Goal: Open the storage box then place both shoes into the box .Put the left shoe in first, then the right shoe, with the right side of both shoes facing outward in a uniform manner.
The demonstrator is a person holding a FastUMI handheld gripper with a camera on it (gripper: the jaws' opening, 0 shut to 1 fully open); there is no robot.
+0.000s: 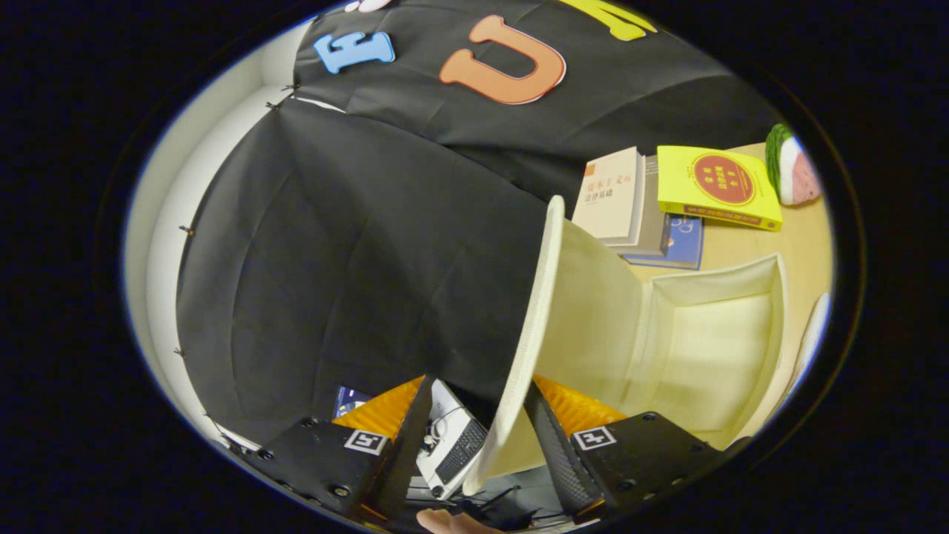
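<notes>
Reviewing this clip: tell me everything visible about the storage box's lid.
The lid is a cream, fabric-looking flap, swung up and seen nearly edge-on, tilted and attached to the box along one side. Its lower edge sits between the gripper fingers; the right finger lies against it, the left stands apart from it. The box behind it is open, its pale inside showing no shoe.

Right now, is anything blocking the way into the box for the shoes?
Nothing visible does. The lid stands lifted between the open tongs, and the box gapes bare inside. Books lie beyond it.
</notes>
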